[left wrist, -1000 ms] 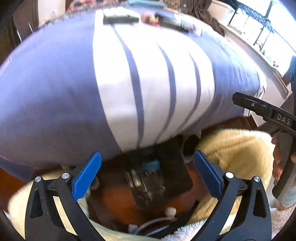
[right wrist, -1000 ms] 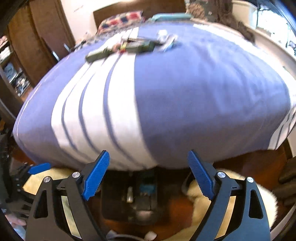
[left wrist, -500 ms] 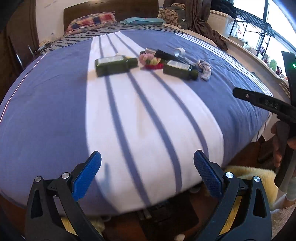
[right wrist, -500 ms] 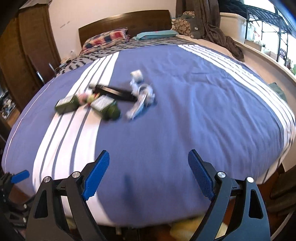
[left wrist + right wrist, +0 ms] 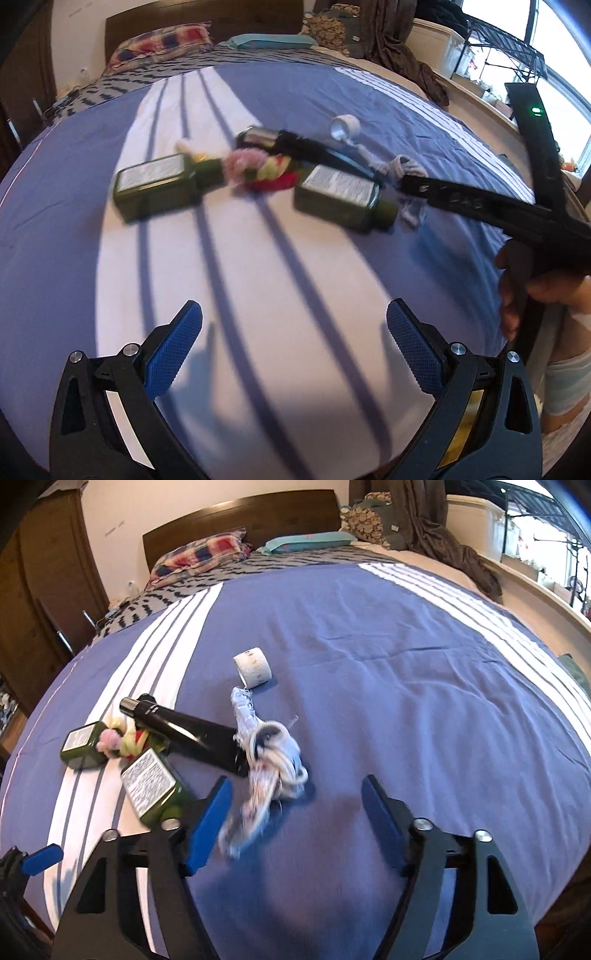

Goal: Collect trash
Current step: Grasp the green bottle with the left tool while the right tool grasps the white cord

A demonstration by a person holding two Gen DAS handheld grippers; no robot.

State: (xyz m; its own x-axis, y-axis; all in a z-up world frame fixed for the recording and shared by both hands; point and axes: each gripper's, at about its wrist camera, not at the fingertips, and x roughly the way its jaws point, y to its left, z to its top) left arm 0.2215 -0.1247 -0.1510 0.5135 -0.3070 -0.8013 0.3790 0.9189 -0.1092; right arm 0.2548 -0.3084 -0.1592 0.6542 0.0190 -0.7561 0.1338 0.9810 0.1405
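Black tube [image 5: 184,733] lies flat, cap twd headboard [image 5: 240,515].

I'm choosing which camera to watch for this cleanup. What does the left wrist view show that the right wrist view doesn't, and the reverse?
Only the left wrist view shows the person's right hand on its handle, and the left gripper, open and empty.

Only the right wrist view shows the wooden wardrobe and the right gripper, jaws just narrowed, open over the tangled white strip.

Both show two green bottles, the black tube, the white roll and the striped bedspread.
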